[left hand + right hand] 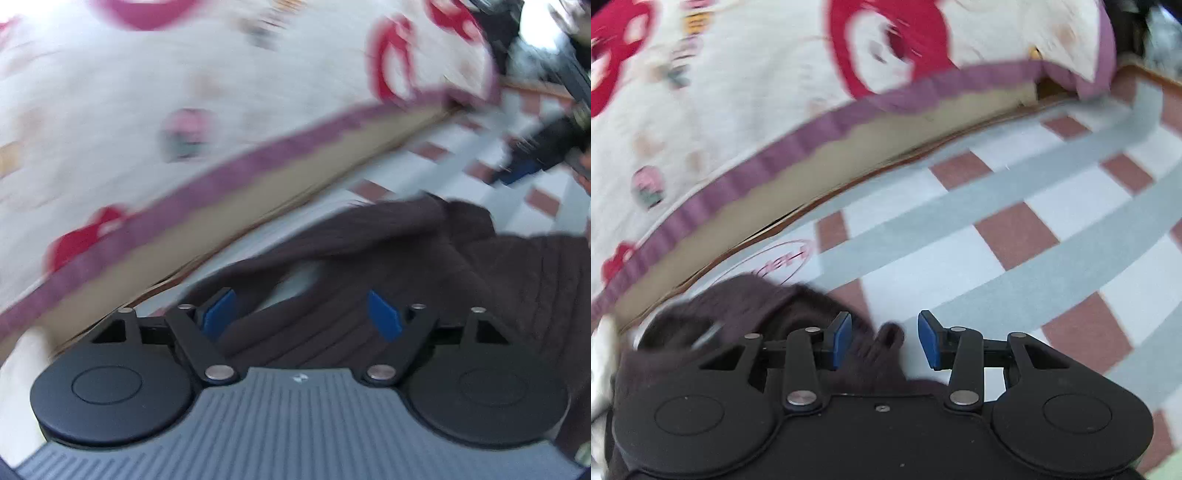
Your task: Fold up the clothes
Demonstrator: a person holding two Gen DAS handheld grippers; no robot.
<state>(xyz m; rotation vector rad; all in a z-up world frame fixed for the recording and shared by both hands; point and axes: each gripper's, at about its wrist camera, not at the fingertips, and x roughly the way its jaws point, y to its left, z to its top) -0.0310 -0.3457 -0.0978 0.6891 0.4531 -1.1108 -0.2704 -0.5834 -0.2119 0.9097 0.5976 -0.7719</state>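
A dark brown ribbed garment (369,266) lies on a checked cloth surface. In the left wrist view my left gripper (303,314) is open, its blue pads apart just above the garment's ribbed fabric. In the right wrist view the same garment (746,310) is bunched at the lower left. My right gripper (884,338) is open, with a small fold of the brown fabric between and below its blue pads, not pinched. The view is blurred by motion.
A white blanket (738,110) with red flowers and a purple border hangs over a tan edge across the top left of both views. The checked cloth (1034,221) in grey, white and brown spreads to the right. Dark objects (546,140) sit at the far right.
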